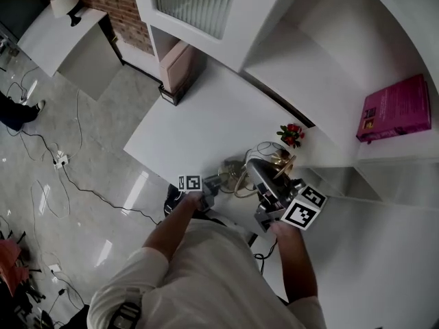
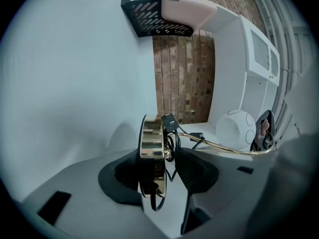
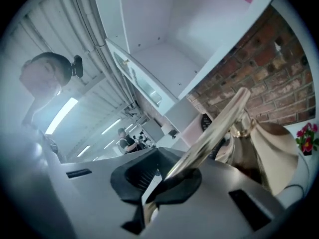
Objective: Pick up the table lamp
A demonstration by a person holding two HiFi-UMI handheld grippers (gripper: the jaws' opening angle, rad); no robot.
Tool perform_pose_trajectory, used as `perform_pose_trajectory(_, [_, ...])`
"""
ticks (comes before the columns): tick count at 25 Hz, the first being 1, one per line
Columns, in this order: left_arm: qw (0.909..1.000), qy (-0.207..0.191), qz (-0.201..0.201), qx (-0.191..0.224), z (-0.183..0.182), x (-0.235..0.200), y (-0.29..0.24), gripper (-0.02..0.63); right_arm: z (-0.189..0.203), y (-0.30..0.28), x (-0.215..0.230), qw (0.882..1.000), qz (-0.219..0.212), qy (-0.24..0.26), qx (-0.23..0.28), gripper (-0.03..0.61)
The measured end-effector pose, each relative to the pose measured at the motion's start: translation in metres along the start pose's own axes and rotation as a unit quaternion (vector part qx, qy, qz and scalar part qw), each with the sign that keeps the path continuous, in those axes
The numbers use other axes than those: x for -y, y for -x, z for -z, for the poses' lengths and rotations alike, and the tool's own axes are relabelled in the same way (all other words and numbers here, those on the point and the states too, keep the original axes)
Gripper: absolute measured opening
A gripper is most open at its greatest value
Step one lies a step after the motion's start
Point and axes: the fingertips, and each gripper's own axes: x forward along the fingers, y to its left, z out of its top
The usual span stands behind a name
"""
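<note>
The table lamp has a round gold base (image 2: 152,143), a thin curved gold stem (image 3: 219,126) and a pale cone shade (image 3: 271,148). In the head view it hangs tilted over the white table's (image 1: 192,129) near corner, its base (image 1: 233,173) towards my left hand. My left gripper (image 2: 167,166) is shut on the base's rim, with the lamp's black cable (image 2: 172,133) bunched against the right pad. My right gripper (image 3: 162,180) is shut on the stem, which runs up and away from the pads. Both grippers (image 1: 214,185) (image 1: 259,173) point level.
Red flowers (image 1: 291,134) stand just behind the lamp. A pink book (image 1: 396,108) lies on the white shelf at the right. A black-and-pink box (image 1: 177,70) sits at the table's far corner. Cables (image 1: 62,160) trail over the floor on the left.
</note>
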Motion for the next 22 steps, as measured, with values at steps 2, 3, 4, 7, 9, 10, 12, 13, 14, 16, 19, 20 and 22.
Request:
perform_pose_trajectory(2, [1.0,-0.004,-0.003,-0.004,0.007,0.005,0.001,0.201,0.001,0.007,-0.005,1.0,0.0,0.011,-0.01,0.005])
perform_pose_trajectory(3, [0.9999,-0.007,-0.006,-0.007,0.01,0.006,0.003,0.199,0.0,0.01,-0.007,1.0,-0.002,0.015,-0.013,0.005])
perform_pose_trajectory(4, [0.9999,-0.009,-0.009,-0.011,0.014,0.008,0.005,0.198,0.001,0.013,-0.01,1.0,-0.005,0.019,-0.016,0.005])
perform_pose_trajectory(7, [0.9994,-0.018,-0.022,-0.02,0.022,0.012,0.011,0.186,0.004,0.022,-0.022,0.999,-0.024,0.033,-0.026,0.006])
perform_pose_trajectory(9, [0.9987,-0.025,-0.033,-0.028,0.026,0.014,0.014,0.168,0.007,0.026,-0.032,0.998,-0.04,0.046,-0.034,0.011])
perform_pose_trajectory(10, [0.9984,-0.029,-0.038,-0.031,0.028,0.015,0.016,0.152,0.008,0.027,-0.037,0.997,-0.048,0.053,-0.035,0.011])
perform_pose_trajectory(12, [0.9983,-0.032,-0.038,-0.03,0.03,0.019,0.02,0.146,0.011,0.027,-0.048,0.995,-0.061,0.064,-0.039,0.011])
perform_pose_trajectory(13, [0.9986,-0.03,-0.036,-0.025,0.03,0.02,0.022,0.146,0.013,0.026,-0.053,0.995,-0.066,0.069,-0.041,0.011])
perform_pose_trajectory(14, [0.9989,-0.028,-0.034,-0.018,0.031,0.021,0.025,0.143,0.015,0.026,-0.058,0.994,-0.071,0.074,-0.045,0.012])
perform_pose_trajectory(16, [0.9992,-0.022,-0.032,-0.009,0.033,0.023,0.03,0.141,0.021,0.024,-0.068,0.992,-0.079,0.083,-0.054,0.012])
perform_pose_trajectory(19, [0.9992,-0.019,-0.033,-0.014,0.036,0.027,0.042,0.14,0.027,0.021,-0.081,0.991,-0.085,0.086,-0.057,0.012])
perform_pose_trajectory(20, [0.9991,-0.02,-0.034,-0.017,0.036,0.027,0.047,0.14,0.029,0.02,-0.084,0.991,-0.085,0.085,-0.056,0.012])
perform_pose_trajectory(22, [0.9988,-0.024,-0.035,-0.024,0.033,0.029,0.056,0.14,0.031,0.016,-0.09,0.991,-0.084,0.085,-0.052,0.012])
